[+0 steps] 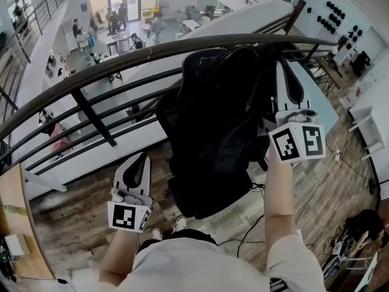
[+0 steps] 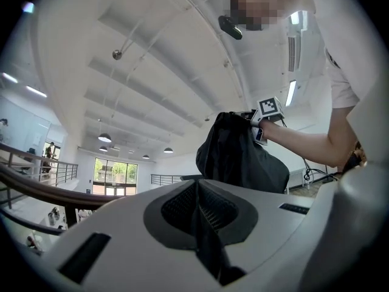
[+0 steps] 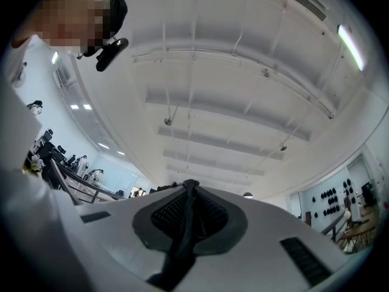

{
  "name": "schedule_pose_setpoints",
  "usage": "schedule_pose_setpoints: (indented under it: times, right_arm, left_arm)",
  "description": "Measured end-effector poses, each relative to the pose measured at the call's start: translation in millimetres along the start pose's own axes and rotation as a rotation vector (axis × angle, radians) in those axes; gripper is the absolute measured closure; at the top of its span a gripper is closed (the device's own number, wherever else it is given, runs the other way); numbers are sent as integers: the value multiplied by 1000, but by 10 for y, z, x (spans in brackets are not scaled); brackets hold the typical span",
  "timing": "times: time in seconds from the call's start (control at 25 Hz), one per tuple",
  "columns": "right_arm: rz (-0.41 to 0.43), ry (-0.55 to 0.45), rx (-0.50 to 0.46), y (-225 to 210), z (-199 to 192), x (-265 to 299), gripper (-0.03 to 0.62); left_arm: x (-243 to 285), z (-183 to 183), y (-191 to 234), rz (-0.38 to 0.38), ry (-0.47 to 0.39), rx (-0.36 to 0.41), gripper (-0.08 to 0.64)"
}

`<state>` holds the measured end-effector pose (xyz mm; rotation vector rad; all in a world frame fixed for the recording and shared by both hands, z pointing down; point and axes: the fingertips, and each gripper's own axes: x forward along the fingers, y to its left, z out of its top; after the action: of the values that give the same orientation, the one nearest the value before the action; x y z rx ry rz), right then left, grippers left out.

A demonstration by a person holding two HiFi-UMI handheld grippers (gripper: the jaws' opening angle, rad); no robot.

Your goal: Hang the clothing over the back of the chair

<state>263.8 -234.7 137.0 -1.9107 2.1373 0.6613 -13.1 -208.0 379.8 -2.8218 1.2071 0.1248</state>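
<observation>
Beyond the mezzanine railing [image 1: 91, 81] the atrium opens, and your right hand-held gripper [image 1: 289, 72] at two o'clock is clenched on the black clothing [image 1: 213, 139] dangling at twelve: soft, light, probably slippery, so pinch its top edge with your closed, empty left hand-held gripper [image 1: 144, 158].

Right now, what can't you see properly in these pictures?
- The chair: in no view.
- Tips of the right gripper: head view, buried in the black clothing.
- What kind of clothing it is: bunched in folds in every view.
- Clothing's lower edge: left gripper view, cut off by the left gripper.
- People downstairs: head view, too small.
</observation>
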Motion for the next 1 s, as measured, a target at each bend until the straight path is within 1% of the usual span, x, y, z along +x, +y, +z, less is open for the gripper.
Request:
schedule_pose_setpoints:
  times: [0.2, 0.36, 0.72, 1.0]
  right_arm:
    - [-22, -9, -34, -231, -54, 438, 563]
    - [-31, -12, -46, -381, -81, 750, 563]
    - [-18, -7, -86, -633, -112, 1540, 563]
    - [-28, -64, -104, -797, 56, 2121, 563]
  left_arm:
    - [134, -12, 45, 21, 1, 9, 526]
    - [284, -34, 15, 13, 12, 5, 525]
    - [605, -84, -27, 20, 20, -11, 525]
    - [679, -116, 7, 47, 25, -12, 525]
